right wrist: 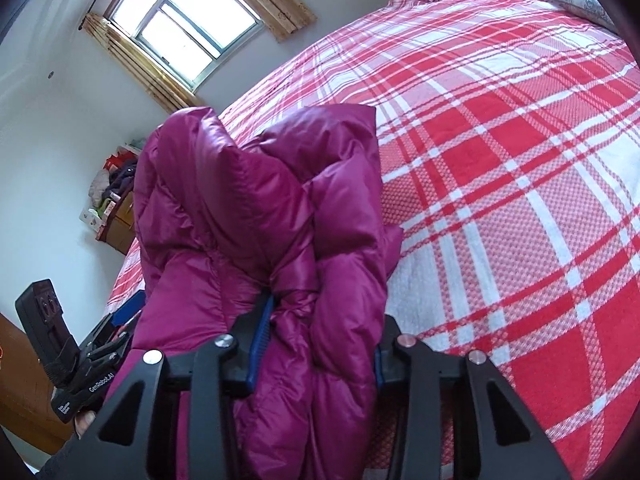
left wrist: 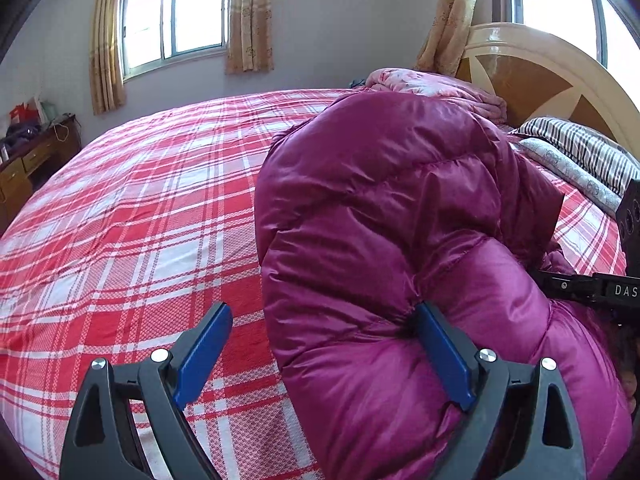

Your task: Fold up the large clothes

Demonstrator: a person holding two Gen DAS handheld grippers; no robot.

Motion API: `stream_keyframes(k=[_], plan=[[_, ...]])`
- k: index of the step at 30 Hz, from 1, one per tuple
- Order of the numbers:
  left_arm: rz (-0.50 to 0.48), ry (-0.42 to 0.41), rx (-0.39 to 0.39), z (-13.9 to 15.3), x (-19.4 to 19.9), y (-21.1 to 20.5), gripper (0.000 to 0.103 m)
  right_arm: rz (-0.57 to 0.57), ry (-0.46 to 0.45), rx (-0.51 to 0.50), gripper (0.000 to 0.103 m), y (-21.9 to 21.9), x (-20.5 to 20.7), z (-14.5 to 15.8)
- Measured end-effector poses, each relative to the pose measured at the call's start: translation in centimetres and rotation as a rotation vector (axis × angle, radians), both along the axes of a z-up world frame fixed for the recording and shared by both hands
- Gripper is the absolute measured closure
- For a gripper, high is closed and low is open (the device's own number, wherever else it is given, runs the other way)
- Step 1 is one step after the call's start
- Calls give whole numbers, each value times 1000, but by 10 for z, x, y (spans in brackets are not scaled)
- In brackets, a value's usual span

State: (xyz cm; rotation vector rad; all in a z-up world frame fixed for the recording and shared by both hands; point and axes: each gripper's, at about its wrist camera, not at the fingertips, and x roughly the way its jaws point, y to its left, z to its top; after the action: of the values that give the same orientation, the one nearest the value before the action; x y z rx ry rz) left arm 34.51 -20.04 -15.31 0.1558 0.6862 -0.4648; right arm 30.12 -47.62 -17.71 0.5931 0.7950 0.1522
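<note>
A puffy magenta down jacket (left wrist: 380,200) lies heaped on the red plaid bed sheet (left wrist: 140,220). My left gripper (left wrist: 324,352) stands open at the heap's near edge. Its right blue pad (left wrist: 444,356) touches the jacket, and its left pad (left wrist: 204,352) hangs over bare sheet. In the right wrist view the jacket (right wrist: 240,200) rises in thick folds, and my right gripper (right wrist: 320,350) is shut on a bunched fold that fills the gap between the pads. Each gripper shows in the other's view: the right one (left wrist: 592,288) at the right edge, the left one (right wrist: 100,340) at lower left.
A pink quilt (left wrist: 420,84) and striped pillows (left wrist: 580,152) lie against the cream headboard (left wrist: 540,76). A wooden desk (left wrist: 32,164) with clutter stands by the wall left of the bed. Bare plaid sheet (right wrist: 500,160) stretches right of the jacket.
</note>
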Motion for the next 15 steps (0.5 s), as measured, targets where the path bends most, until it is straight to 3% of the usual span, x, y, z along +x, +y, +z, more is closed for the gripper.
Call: stream_keyframes(k=[9,11,15], plan=[[-97,-92,107,8,-32,-29,79,-11,-33,-33,77,12,-10,4],[-118,-109,126,12,-41,-32,103,-16,-50,-52,79,17,-15,8],[-198,-178,137,28,-74,-33,103,-25,-69,-18,81,23,-27,12]])
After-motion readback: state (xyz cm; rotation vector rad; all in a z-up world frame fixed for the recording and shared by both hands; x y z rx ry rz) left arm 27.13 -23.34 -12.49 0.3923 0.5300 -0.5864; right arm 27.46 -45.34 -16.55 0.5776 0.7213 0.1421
